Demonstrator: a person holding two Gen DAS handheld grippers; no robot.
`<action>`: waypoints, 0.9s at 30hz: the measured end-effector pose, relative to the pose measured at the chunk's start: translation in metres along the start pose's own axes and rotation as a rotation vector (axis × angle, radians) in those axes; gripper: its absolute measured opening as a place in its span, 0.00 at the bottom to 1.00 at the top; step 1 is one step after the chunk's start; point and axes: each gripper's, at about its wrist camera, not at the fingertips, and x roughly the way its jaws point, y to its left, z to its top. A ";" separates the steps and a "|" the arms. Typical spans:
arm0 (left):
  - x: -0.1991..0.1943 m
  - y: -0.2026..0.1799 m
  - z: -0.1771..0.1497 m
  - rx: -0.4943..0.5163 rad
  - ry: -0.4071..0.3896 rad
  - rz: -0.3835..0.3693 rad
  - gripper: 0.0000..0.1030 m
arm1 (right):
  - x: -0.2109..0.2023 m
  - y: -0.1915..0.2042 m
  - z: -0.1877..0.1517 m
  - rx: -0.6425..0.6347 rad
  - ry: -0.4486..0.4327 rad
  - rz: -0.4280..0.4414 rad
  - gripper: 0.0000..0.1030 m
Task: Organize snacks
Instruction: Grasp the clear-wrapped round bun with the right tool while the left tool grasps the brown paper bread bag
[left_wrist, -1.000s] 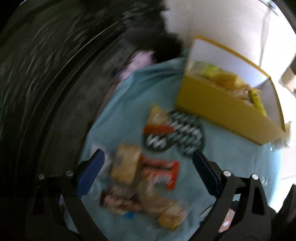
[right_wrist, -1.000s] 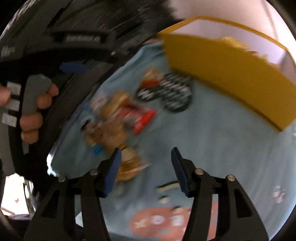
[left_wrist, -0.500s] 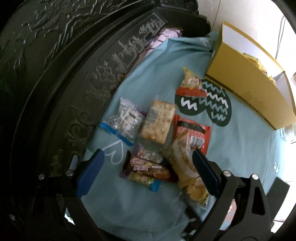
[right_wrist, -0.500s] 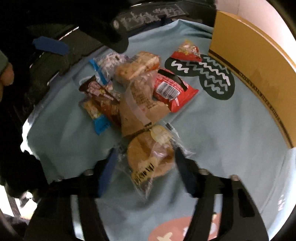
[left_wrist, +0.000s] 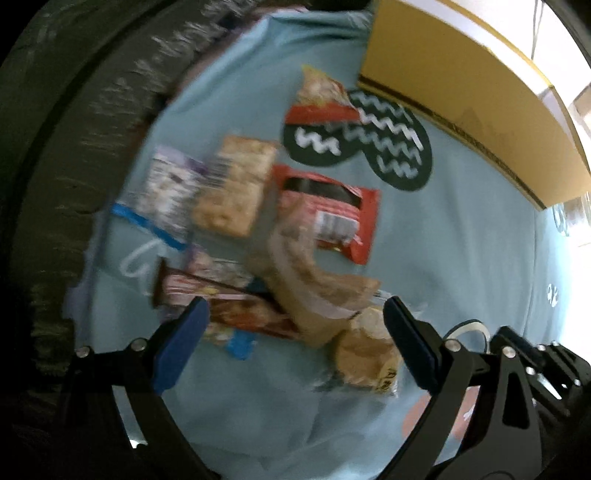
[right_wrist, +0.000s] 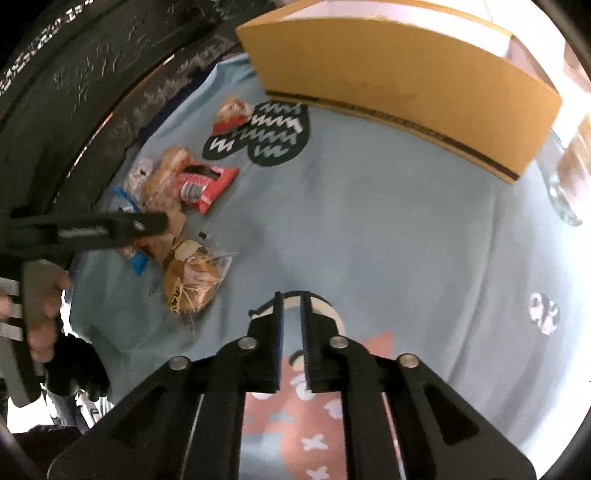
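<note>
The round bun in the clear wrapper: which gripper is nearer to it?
Left. The left gripper hangs open over the snack pile, the round bun beside its right finger. The right gripper is nearly shut, off to the bun's side.

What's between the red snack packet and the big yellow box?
In the right wrist view, only bare blue cloth and its dark zigzag heart patch lie between the red packet and yellow box.

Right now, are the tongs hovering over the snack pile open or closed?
Open. The left tongs have their blue pads spread wide, with the wrapped snacks visible between them.
</note>
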 end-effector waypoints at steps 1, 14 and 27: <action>0.005 -0.003 0.000 0.005 0.012 0.000 0.89 | -0.003 -0.002 -0.001 0.006 -0.005 0.002 0.16; -0.030 -0.025 -0.006 0.146 -0.111 -0.079 0.36 | -0.015 0.019 0.010 -0.039 -0.042 0.047 0.20; -0.067 0.037 -0.022 -0.001 -0.159 -0.007 0.37 | 0.040 0.094 0.013 -0.250 0.014 0.096 0.57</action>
